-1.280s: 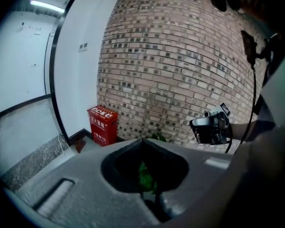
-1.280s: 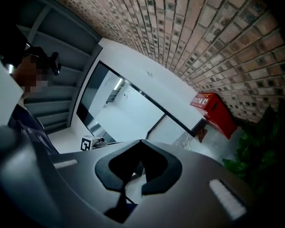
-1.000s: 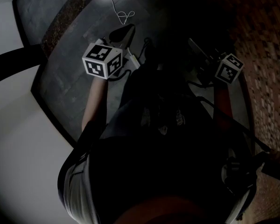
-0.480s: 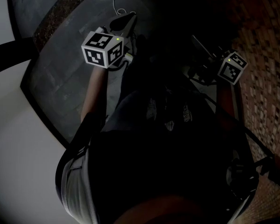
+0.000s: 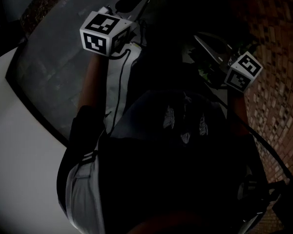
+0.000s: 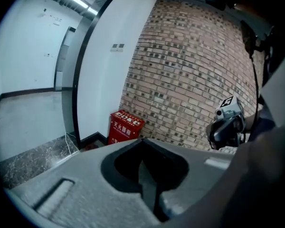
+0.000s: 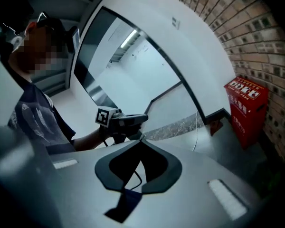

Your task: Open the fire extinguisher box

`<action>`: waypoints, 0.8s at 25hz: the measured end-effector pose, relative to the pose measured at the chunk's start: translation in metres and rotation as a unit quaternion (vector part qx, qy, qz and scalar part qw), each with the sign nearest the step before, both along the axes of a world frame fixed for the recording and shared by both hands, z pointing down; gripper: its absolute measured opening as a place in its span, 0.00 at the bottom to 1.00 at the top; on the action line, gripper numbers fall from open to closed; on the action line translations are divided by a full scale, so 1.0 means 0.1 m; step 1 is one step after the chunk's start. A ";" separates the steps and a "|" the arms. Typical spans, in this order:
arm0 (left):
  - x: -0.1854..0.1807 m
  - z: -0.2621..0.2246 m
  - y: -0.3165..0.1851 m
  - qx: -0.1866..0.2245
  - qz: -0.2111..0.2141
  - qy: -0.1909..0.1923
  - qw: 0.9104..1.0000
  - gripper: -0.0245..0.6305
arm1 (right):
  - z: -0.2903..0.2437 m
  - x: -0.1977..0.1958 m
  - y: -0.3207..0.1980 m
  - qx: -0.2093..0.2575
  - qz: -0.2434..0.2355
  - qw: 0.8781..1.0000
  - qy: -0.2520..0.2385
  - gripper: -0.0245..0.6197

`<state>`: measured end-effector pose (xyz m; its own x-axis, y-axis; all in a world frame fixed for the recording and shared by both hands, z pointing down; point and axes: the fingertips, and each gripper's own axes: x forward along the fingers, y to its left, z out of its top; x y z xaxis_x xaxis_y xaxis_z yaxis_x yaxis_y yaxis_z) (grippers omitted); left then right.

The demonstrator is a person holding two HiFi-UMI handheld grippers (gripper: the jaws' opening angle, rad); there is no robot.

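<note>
The red fire extinguisher box stands on the floor against the brick wall, next to a white wall. It carries white characters, and no door on it looks open. Both grippers are held in the air well short of it. My left gripper is shut with nothing between its jaws. My right gripper also has its tips together and holds nothing. Each gripper shows in the other's view. The head view is very dark, and the box is not visible there.
The brick wall runs along the right. A curved white wall with a dark edge stands left of the box. A thin white cord hangs down to the speckled stone strip. The person's body fills the head view's lower half.
Both grippers and the person have moved across the floor towards the brick wall, which now shows larger on the right. The left marker cube sits higher in the picture. Neither gripper's jaws have changed.
</note>
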<state>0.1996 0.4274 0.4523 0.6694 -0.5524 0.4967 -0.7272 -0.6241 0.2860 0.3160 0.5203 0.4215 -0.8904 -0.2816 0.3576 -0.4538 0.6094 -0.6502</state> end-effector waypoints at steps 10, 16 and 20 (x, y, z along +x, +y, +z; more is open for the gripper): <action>-1.06 0.38 -0.31 -0.036 -0.097 0.004 0.995 0.04 | 0.14 -0.79 -0.02 -0.029 -0.096 0.994 0.037 0.04; -1.01 0.42 -0.33 -0.042 -0.103 0.003 0.994 0.04 | 0.11 -0.68 -0.15 -0.045 -0.066 0.997 0.019 0.04; -0.75 0.38 -0.35 -0.039 -0.087 -0.008 0.995 0.04 | 0.11 -0.59 -0.21 -0.037 -0.070 0.997 0.002 0.04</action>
